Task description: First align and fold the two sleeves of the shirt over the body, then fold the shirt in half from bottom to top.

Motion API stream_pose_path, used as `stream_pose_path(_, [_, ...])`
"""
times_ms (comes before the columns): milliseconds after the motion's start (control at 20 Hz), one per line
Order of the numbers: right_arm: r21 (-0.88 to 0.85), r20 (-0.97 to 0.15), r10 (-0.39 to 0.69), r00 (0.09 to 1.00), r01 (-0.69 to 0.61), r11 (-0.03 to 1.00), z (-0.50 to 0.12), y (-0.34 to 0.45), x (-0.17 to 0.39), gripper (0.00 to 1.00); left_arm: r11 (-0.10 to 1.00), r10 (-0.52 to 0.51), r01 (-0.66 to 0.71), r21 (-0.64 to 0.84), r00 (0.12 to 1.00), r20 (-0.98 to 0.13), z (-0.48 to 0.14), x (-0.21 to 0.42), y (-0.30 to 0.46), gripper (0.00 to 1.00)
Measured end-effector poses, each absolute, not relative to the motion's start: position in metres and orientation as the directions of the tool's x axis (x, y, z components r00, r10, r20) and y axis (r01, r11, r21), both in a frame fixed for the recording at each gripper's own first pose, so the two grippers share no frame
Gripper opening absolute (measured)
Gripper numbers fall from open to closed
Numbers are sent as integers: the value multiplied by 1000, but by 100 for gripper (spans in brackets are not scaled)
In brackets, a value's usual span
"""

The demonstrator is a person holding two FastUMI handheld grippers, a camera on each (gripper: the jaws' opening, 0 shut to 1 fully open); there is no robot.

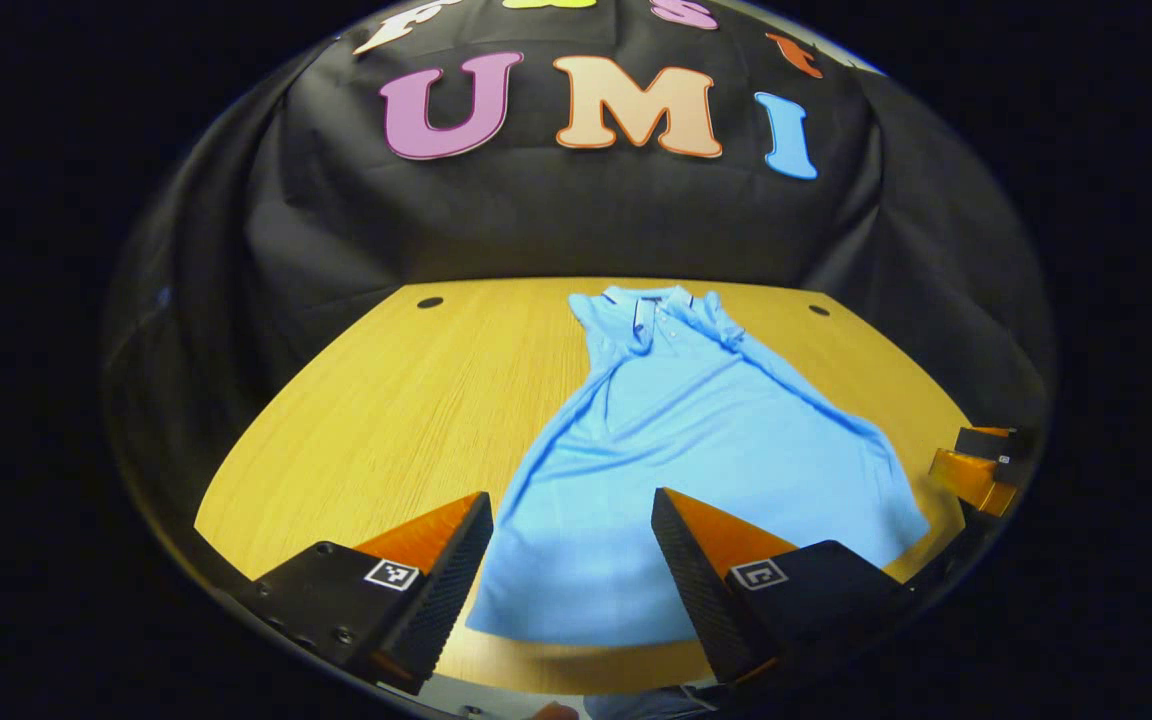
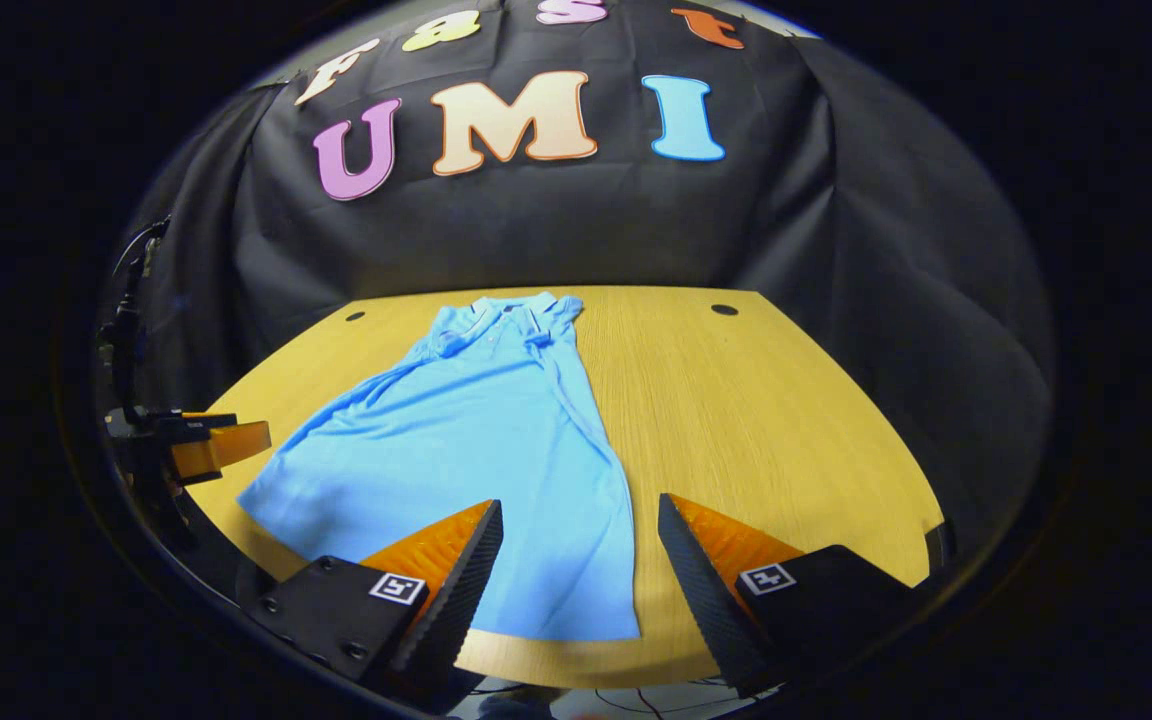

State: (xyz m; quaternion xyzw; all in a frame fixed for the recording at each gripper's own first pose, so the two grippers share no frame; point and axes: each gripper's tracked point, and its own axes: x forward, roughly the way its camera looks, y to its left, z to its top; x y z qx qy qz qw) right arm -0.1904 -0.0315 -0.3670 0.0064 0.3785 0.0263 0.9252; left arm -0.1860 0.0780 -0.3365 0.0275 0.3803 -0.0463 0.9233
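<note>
I see the shirt (image 1: 681, 470) flat on the tabletop (image 1: 406, 400), collar far, hem nearest me, sleeves looking folded in; both grippers (image 1: 571, 545) (image 2: 576, 550) hang released just short of the hem's 2 corners.

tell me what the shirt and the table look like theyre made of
The shirt looks like a soft knit fabric, probably a polo weave: matte light blue, lying limp with gentle creases and a buttoned collar. The table looks like wood or a wood-look laminate: yellowish with fine straight grain lines and a smooth, slightly glossy top. Which of the two can't be told.
</note>
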Motion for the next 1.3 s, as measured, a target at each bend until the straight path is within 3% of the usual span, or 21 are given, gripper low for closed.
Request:
stream_pose_path(150, [34,-728,56,683,-46,998,-383,-28,-210,98,991,-78,132,17,678,-731,-357,-212,80,96])
stream_pose_path(450, [18,-773,28,634,-22,1000,-415,-33,-231,94,988,-34,136,68,633,-774,-397,-234,91,96])
stream_pose_path(500, [17,-782,21,623,-12,1000,-420,-35,-232,98,989,-32,132,71,647,-762,-394,-234,90,96])
stream_pose_path(750, [0,-815,-8,579,14,1000,-432,-38,-241,99,991,-34,115,64,697,-716,-396,-231,85,94])
stream_pose_path(800, [-1,-818,-10,575,16,1000,-431,-36,-240,94,990,-53,130,54,701,-712,-397,-231,79,95])
stream_pose_path(850, [-2,-821,-11,570,17,1000,-431,-35,-241,99,986,-79,162,51,703,-707,-396,-231,71,94])
stream_pose_path(900, [2,-827,-2,563,8,1000,-433,-31,-242,92,980,-98,190,54,707,-700,-401,-227,62,90])
stream_pose_path(1000, [6,-828,15,560,-18,1000,-433,-19,-242,80,971,-104,226,83,706,-700,-403,-226,56,64])
stream_pose_path(1050, [8,-824,25,566,-33,999,-433,-13,-240,63,970,-112,231,77,702,-703,-402,-227,51,55])
stream_pose_path(1100, [17,-826,39,563,-44,999,-432,-7,-241,55,972,-128,229,51,703,-700,-403,-227,42,51])
stream_pose_path(1150, [24,-822,50,568,-54,998,-430,-2,-240,35,978,-136,208,19,701,-700,-404,-229,37,39])
stream_pose_path(1200, [25,-829,50,557,-52,998,-432,2,-241,32,983,-126,182,6,707,-696,-404,-229,36,27])
stream_pose_path(1250, [24,-826,49,562,-52,998,-433,2,-239,12,986,-124,169,-4,706,-697,-405,-229,35,14])
stream_pose_path(1300, [29,-832,53,553,-52,998,-432,3,-238,12,987,-123,159,-13,708,-695,-404,-227,33,11])
